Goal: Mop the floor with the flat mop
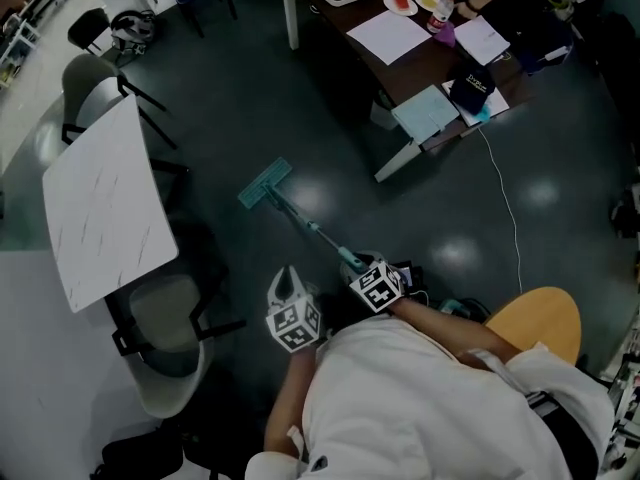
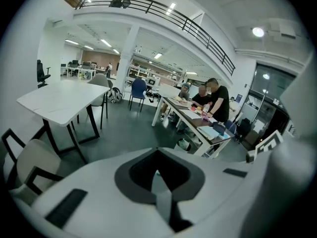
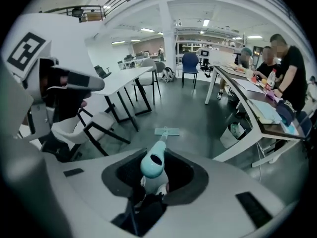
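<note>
The flat mop lies out ahead of me on the dark floor, its teal head (image 1: 265, 183) flat on the ground and its thin handle (image 1: 312, 228) slanting back toward me. My right gripper (image 1: 362, 266) is shut on the handle's teal grip. In the right gripper view the grip end (image 3: 152, 164) pokes up between the jaws, and the mop head (image 3: 167, 131) shows beyond it. My left gripper (image 1: 288, 278) hangs to the left of the handle, apart from it, jaws together and nothing in them. In its own view the left gripper (image 2: 158, 182) shows only its white body.
A white table (image 1: 105, 203) with black-framed chairs (image 1: 165, 338) stands at the left. A brown table (image 1: 430, 48) with papers and food stands at the back right, where people sit. A white cable (image 1: 505, 203) trails over the floor, and a yellow seat (image 1: 535, 318) is at my right.
</note>
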### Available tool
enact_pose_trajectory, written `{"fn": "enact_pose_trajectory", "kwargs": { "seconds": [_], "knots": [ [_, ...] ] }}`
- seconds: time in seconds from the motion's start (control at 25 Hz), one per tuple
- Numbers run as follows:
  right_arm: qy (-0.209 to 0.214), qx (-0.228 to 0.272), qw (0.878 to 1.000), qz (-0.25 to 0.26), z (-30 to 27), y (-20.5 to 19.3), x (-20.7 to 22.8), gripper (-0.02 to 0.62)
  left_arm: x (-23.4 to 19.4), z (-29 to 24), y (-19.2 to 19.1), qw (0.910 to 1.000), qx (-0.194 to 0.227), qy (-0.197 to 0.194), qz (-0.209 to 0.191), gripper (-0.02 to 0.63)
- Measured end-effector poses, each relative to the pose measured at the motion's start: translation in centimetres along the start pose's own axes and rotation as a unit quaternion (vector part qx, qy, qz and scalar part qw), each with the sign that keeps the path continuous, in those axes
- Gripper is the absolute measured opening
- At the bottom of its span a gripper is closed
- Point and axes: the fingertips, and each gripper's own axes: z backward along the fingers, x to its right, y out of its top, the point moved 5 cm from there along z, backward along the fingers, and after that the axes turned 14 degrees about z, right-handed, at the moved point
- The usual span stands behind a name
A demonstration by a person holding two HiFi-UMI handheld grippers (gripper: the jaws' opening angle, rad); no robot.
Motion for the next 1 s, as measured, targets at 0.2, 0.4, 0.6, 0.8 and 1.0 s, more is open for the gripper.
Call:
{"fn": "enact_pose_trajectory", "kwargs": {
  "seconds": [0.2, 0.4, 0.6, 0.8, 1.0],
  "knots": [
    [-0.011, 0.037, 0.999, 0.019, -3.3, 5.9, 2.7, 0.114, -0.7, -0.3, 2.6, 0.9985, 0.039, 0.037, 0.007, 0.006],
    [-0.016, 0.05, 0.998, 0.023, -9.2, 12.2, 6.1, 0.114, -2.6, -2.2, 5.6, 0.9949, 0.074, 0.065, 0.02, 0.006],
    [-0.033, 0.037, 0.999, 0.0, -15.4, 18.5, 7.6, 0.112, -6.2, -4.5, 9.3, 0.9952, 0.072, 0.06, 0.027, 0.006],
    [-0.068, 0.022, 0.997, -0.02, -21.8, 25.9, 10.0, 0.112, -11.9, -6.9, 14.7, 0.9961, 0.066, 0.047, 0.033, 0.006],
    [-0.087, 0.018, 0.996, -0.022, -25.2, 31.9, 11.7, 0.112, -16.8, -8.7, 19.6, 0.9966, 0.064, 0.045, 0.024, 0.006]
  ]
}}
